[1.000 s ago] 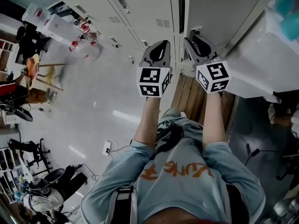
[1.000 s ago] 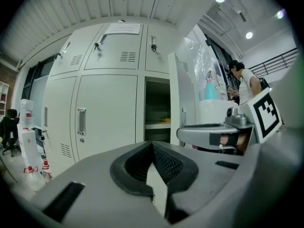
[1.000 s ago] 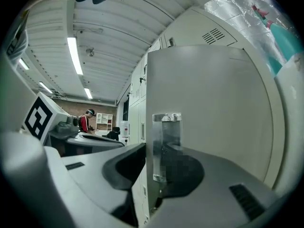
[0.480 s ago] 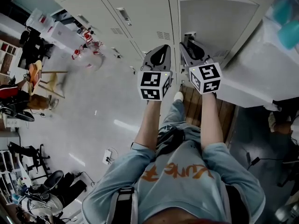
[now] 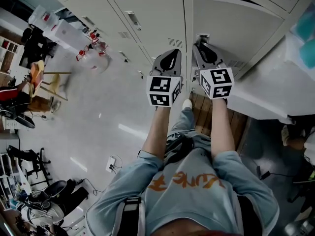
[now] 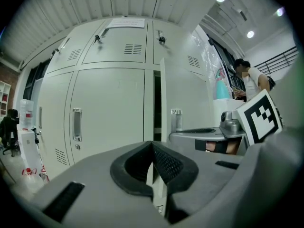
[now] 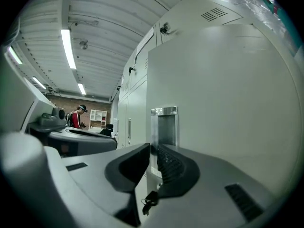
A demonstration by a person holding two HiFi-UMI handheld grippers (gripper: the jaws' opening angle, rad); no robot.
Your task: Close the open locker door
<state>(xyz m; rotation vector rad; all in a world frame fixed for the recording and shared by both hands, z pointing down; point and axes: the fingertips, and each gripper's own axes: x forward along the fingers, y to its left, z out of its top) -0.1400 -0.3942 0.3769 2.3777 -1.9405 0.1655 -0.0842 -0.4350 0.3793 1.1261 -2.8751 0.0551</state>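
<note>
Showing both grippers raised to a bank of pale grey metal lockers (image 5: 142, 14) at 12 o'clock of the head view. The open grey locker door (image 5: 231, 28) stands ajar at 1 o'clock, with a dark gap along its hinge side. The right gripper (image 5: 201, 45) is brought up against the door's outer face, its jaws closing to a narrow slit with nothing clamped between them. In the right gripper view the door's recessed bright-metal handle (image 7: 164, 125) lies just beyond the tips at 12 o'clock, and a small dark key on a ring (image 7: 148, 202) hangs below at 6 o'clock. This placement suggests a push on the panel near its free edge, where leverage is greatest, rather than a pull. The left gripper (image 5: 170, 53) hangs just beside it at 11 o'clock, jaws clenched together and empty, facing the shut neighbouring locker; it appears idle. The door is judged partly swung, not yet latched. The person stands on a brown slatted wooden platform (image 5: 202, 109); a glossy pale floor (image 5: 113, 107) spreads to 9 o'clock toward cluttered chairs and shelving. Long strip lights (image 7: 69, 46) line the ceiling, and a standing person (image 7: 76, 118) is visible far off
</note>
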